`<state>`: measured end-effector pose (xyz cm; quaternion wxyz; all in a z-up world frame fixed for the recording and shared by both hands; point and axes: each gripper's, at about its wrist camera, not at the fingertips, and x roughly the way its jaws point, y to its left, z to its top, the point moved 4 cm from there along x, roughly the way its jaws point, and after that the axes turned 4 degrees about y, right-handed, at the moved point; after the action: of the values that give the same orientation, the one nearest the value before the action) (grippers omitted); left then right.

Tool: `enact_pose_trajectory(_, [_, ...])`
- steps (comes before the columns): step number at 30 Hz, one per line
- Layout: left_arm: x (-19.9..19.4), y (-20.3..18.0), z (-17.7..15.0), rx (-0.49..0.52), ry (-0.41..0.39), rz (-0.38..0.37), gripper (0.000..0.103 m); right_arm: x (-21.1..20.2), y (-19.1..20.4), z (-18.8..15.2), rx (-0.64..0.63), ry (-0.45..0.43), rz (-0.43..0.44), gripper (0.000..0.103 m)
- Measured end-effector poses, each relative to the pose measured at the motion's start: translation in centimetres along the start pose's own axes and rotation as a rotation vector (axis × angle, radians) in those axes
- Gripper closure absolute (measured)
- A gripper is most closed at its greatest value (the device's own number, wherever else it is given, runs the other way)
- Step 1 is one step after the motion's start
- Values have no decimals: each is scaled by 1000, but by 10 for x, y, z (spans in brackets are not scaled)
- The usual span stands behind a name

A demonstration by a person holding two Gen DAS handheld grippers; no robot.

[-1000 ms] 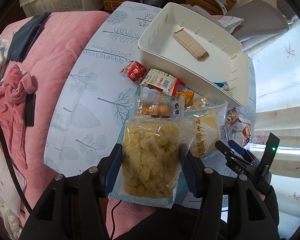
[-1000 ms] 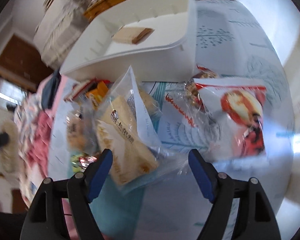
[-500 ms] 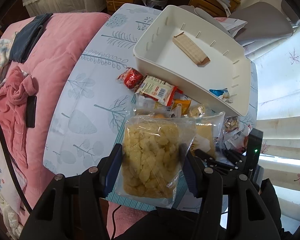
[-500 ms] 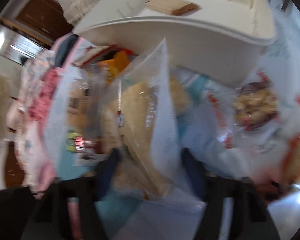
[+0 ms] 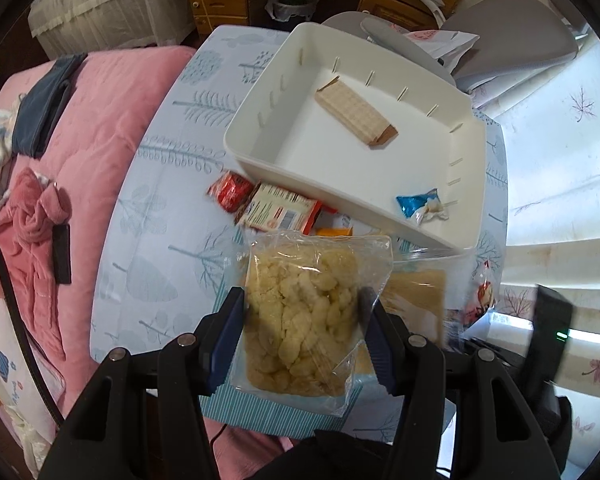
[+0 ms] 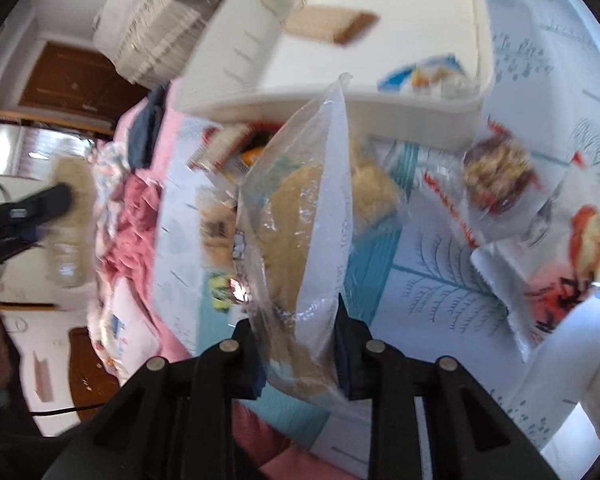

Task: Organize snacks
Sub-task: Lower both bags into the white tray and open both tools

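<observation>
Fingers [image 5: 370, 344] pinch 1 puff bag [image 5: 304, 320]; tray [image 5: 260, 160]: 2 snacks.

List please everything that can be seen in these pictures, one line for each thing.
table: one, pale blue with a tree print, beside the bed
tray: one, white, on the table
wafer bar: one, tan, in the tray
blue wrapper: one, in the tray's near corner
puff bag: one, clear with yellow puffs, in the left gripper
bread bag: one, clear with tan bread, in the right gripper
red packets: several, loose before the tray
quilt: one, pink, on the bed
left gripper: black with blue pads, shut on the puff bag
right gripper: black, jaws just closed on the bread bag
</observation>
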<state>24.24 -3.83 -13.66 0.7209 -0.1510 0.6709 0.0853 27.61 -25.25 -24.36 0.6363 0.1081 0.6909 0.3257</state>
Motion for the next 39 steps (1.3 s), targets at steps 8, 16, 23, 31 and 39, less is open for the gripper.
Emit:
enact_pose_trajectory(8, [-11,-25,33,54,-57,-9,47,-67,23,27,-43,-209,51,77])
enact_pose_trajectory(16, [-17,-48,71,99,-159,-53,47,-93,27,63,-56,-397,23,77])
enact_pose_trajectory(23, [-11,-50,96,88,-221,-54,45,-89,22,92,-91,-467,-81,74])
enact_pose_trajectory(31, [-14,-39,93,65,-235,6,26,-83,20,96,-54,-462,-41,34])
enact_pose_trajectory(39, [-21,-23,64,63,-226,12,26,-79,30,75,-60,-415,-110,34])
